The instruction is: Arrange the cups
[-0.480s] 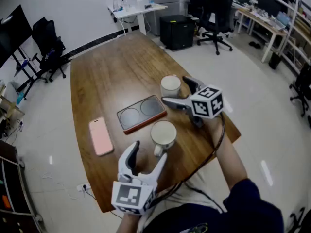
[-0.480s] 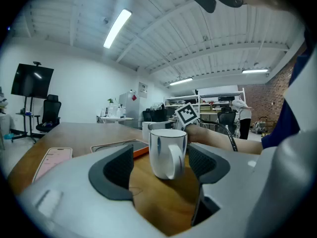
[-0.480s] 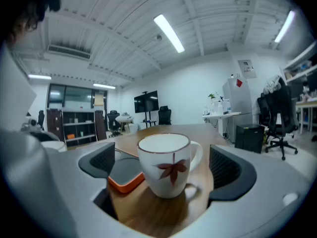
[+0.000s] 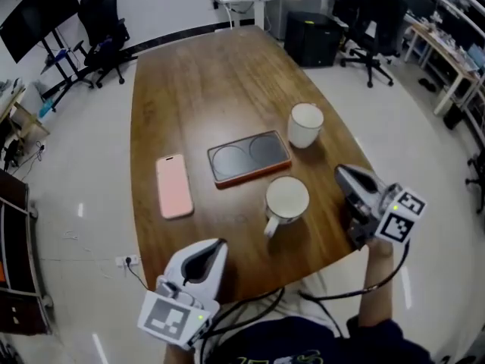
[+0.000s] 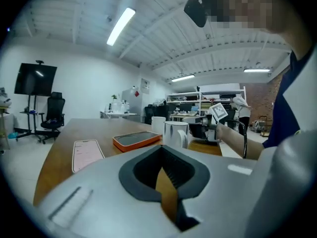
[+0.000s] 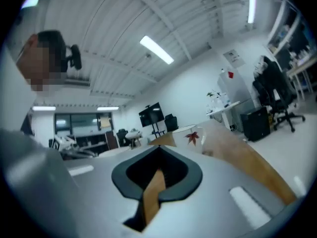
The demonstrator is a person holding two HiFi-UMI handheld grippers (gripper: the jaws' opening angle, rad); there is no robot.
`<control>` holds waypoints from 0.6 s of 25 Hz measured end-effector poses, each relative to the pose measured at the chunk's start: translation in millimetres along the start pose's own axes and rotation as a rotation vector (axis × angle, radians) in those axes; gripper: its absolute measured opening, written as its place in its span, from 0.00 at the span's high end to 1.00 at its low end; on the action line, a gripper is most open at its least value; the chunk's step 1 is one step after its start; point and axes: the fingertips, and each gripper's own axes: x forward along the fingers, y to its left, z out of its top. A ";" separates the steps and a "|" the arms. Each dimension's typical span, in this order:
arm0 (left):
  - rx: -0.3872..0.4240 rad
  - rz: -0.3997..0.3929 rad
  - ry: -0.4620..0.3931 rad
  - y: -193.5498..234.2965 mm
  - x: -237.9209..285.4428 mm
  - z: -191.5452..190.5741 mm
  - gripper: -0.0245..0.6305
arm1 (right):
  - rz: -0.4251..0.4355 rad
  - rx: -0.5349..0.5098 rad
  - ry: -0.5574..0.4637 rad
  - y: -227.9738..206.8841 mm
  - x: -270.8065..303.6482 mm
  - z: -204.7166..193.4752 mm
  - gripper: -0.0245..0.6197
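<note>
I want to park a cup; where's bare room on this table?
Bare: the far half of the brown wooden table, beyond the orange-rimmed dark tray; the near patch between the pink phone and white handled mug. Crowded: around that mug and the other white cup.

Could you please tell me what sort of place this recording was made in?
Probably an office or lab workspace: a long brown wooden table, black swivel office chairs and a black screen on a stand.

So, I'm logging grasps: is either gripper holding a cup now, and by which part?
Nothing is held. Left gripper and right gripper are both shut and empty, away from the mug and the cup.
</note>
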 end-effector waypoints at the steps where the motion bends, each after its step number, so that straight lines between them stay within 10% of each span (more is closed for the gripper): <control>1: 0.001 -0.008 0.008 1.2 0.2 -2.2 0.96 | 0.000 -0.085 0.053 8.6 6.7 -8.9 0.93; 5: 0.010 -0.007 -0.036 7.9 2.5 5.5 0.96 | -0.041 -0.234 0.190 20.5 25.5 -31.7 0.93; 15: 0.036 -0.055 -0.043 11.1 13.8 8.7 0.96 | 0.033 -0.261 0.119 27.0 32.2 -21.2 0.94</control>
